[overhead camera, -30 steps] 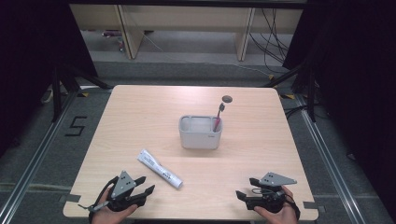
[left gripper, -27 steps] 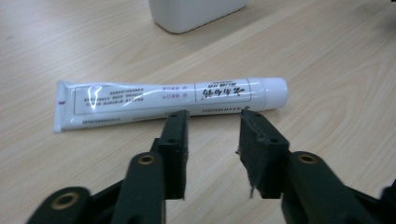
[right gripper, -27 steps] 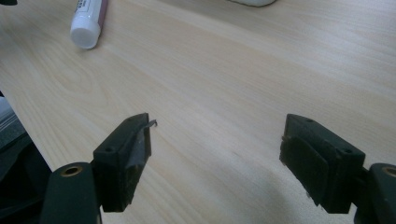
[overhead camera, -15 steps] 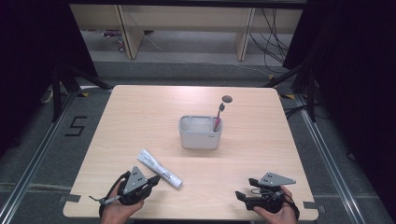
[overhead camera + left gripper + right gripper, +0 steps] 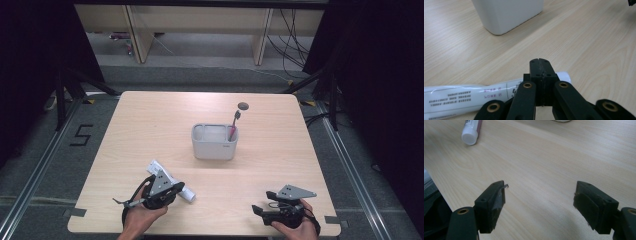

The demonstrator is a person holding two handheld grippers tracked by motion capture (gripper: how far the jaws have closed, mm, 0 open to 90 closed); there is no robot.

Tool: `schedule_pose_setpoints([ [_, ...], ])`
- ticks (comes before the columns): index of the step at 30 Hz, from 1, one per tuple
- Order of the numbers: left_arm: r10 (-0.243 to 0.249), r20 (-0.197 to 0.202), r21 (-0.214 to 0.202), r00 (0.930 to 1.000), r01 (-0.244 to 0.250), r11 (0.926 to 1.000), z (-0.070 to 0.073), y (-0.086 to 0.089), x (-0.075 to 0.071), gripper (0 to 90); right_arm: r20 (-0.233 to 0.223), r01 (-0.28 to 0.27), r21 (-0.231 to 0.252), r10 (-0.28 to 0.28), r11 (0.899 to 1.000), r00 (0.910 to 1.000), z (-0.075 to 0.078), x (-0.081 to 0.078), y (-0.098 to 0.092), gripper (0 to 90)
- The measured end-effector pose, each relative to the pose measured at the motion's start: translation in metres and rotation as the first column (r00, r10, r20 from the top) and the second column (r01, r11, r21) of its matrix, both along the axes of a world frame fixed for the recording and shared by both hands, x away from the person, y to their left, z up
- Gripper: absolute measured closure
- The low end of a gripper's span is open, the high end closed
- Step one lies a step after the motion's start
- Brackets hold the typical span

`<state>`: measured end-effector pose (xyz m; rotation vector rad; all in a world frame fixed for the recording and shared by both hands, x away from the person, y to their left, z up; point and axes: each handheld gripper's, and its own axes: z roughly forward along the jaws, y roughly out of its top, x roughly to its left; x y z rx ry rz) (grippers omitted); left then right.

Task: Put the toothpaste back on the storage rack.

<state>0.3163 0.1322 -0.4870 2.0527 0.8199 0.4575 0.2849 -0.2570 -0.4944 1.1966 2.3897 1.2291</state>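
Tube [image 5: 172,182] lies on the table [image 5: 150,120], near the bin's [image 5: 215,142] front-left. Left tongs [image 5: 540,65] are pressed together, empty, over its cap end; right tongs [image 5: 539,202] gape wide, empty.

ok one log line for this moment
left gripper: jaws shut, empty, above white toothpaste tube | right gripper: jaws open, empty | pink toothbrush: in grey rectangular holder
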Motion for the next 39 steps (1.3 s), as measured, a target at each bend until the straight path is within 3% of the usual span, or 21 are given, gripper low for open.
schedule_pose_setpoints([
  [2, 0.007, -0.006, -0.024, 1.0000, -0.007, 0.9997, -0.001, -0.004, 0.002, 89.6, 0.003, 0.004, -0.001, -0.004, 1.000, 1.0000, 0.000, 0.000, 0.000, 25.7],
  [5, -0.014, -0.014, 0.007, 0.9998, 0.014, 0.9999, 0.001, -0.006, 0.006, 89.6, 0.009, 0.004, 0.005, -0.004, 1.000, 1.0000, -0.001, 0.000, 0.000, 25.7],
  [7, -0.019, -0.015, 0.005, 0.9997, 0.019, 0.9998, 0.000, -0.010, 0.007, 89.6, -0.012, 0.009, 0.007, -0.009, 1.000, 0.9999, 0.000, -0.001, 0.001, 25.7],
  [8, -0.021, -0.021, 0.012, 0.9996, 0.021, 0.9997, 0.001, -0.011, 0.008, 89.6, 0.012, 0.000, -0.004, 0.001, 1.000, 0.9999, 0.000, 0.000, 0.000, 25.7],
  [22, -0.051, -0.069, 0.046, 0.9963, 0.054, 0.9975, -0.010, -0.032, 0.019, 89.6, -0.006, -0.002, 0.004, 0.002, 1.000, 1.0000, -0.001, 0.000, 0.001, 25.7],
  [23, -0.052, -0.070, 0.068, 0.9962, 0.057, 0.9961, -0.010, -0.032, 0.020, 89.6, -0.010, -0.001, 0.005, 0.001, 1.000, 1.0000, -0.001, 0.000, 0.001, 25.7],
  [30, -0.063, -0.096, 0.086, 0.9934, 0.072, 0.9937, -0.014, -0.031, 0.020, 89.6, -0.005, -0.005, 0.004, 0.005, 1.000, 1.0000, -0.001, 0.000, 0.001, 25.7],
  [33, -0.064, -0.103, 0.073, 0.9926, 0.072, 0.9948, -0.013, -0.031, 0.017, 89.6, -0.006, -0.004, 0.009, 0.004, 1.000, 1.0000, -0.001, 0.000, 0.001, 25.7],
  [34, -0.068, -0.102, 0.077, 0.9924, 0.076, 0.9941, -0.013, -0.031, 0.016, 89.6, -0.025, 0.006, 0.011, -0.006, 1.000, 0.9997, 0.000, -0.002, 0.002, 25.7],
  [36, -0.070, -0.106, 0.084, 0.9918, 0.079, 0.9933, -0.013, -0.029, 0.016, 89.6, -0.004, -0.004, 0.005, 0.004, 1.000, 1.0000, -0.001, 0.000, 0.001, 25.7],
  [39, -0.080, -0.121, 0.086, 0.9895, 0.090, 0.9921, -0.012, -0.026, 0.011, 89.5, -0.011, -0.001, 0.007, 0.001, 1.000, 0.9999, -0.001, 0.000, 0.001, 25.7],
])
